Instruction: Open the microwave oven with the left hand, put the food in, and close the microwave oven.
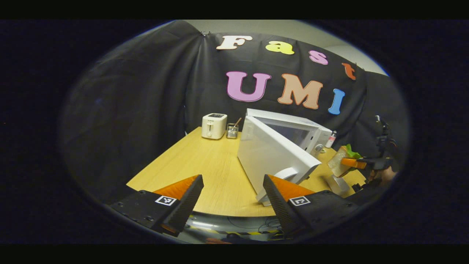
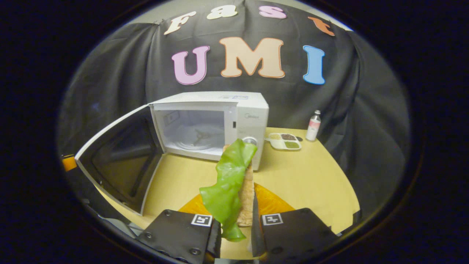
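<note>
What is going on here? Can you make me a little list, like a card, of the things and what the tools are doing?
table: wooden tabletop
microwave: white, door swung wide open, nothing inside
sandwich: bread with green lettuce, held up in front of the microwave
right tool: shut on sandwich
left tool: open, holding nothing, near the door's edge
also there: toaster, small bottle, snack tray

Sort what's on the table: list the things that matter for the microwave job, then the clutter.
Job:
microwave, its door swung open
sandwich with lettuce, clamped in the right gripper
left gripper, open, near the door's edge

Clutter:
toaster
glass jar
divided tray
small bottle
</note>
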The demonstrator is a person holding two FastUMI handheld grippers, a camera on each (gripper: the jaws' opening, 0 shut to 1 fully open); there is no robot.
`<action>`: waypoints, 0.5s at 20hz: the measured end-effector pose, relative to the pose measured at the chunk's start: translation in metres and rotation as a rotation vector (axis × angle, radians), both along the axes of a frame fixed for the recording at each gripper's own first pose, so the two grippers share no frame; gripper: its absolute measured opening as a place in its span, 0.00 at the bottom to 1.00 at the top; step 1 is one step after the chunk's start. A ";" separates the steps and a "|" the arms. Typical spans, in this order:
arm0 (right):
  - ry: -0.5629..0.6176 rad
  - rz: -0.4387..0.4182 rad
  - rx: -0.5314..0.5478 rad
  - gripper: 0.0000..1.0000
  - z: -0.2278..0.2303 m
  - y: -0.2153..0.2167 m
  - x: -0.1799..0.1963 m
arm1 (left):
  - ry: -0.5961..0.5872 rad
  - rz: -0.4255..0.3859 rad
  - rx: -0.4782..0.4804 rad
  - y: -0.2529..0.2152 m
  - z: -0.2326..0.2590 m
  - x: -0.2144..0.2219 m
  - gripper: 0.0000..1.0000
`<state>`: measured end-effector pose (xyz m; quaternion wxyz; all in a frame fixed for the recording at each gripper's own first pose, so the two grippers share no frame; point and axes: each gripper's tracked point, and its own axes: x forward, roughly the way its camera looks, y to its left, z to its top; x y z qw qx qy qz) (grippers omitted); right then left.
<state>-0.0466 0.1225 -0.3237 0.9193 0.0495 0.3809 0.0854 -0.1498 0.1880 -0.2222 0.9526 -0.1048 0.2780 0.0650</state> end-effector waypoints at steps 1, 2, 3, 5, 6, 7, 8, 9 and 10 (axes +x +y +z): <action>0.011 -0.010 0.043 0.29 0.000 0.016 0.007 | 0.001 -0.005 0.016 0.003 0.002 -0.001 0.96; 0.025 -0.022 0.091 0.30 0.001 0.031 0.015 | -0.003 -0.007 0.031 0.003 0.003 -0.001 0.97; 0.038 -0.037 0.133 0.30 0.001 0.046 0.022 | -0.011 -0.012 0.037 0.003 0.009 0.001 0.97; 0.061 -0.056 0.190 0.29 -0.002 0.071 0.038 | -0.033 -0.016 0.027 0.000 0.016 0.002 0.94; 0.070 -0.063 0.208 0.29 -0.004 0.082 0.045 | -0.037 -0.018 0.016 -0.003 0.018 0.002 0.96; 0.078 -0.073 0.231 0.29 -0.009 0.092 0.053 | -0.043 -0.018 0.007 -0.004 0.020 0.002 0.97; 0.089 -0.092 0.263 0.29 -0.014 0.104 0.062 | -0.048 -0.013 0.003 -0.002 0.024 0.002 0.94; 0.109 -0.121 0.295 0.35 -0.023 0.115 0.069 | -0.051 -0.005 -0.001 0.000 0.026 0.000 0.95; 0.123 -0.154 0.330 0.29 -0.030 0.126 0.078 | -0.059 0.009 -0.002 0.003 0.031 -0.002 0.95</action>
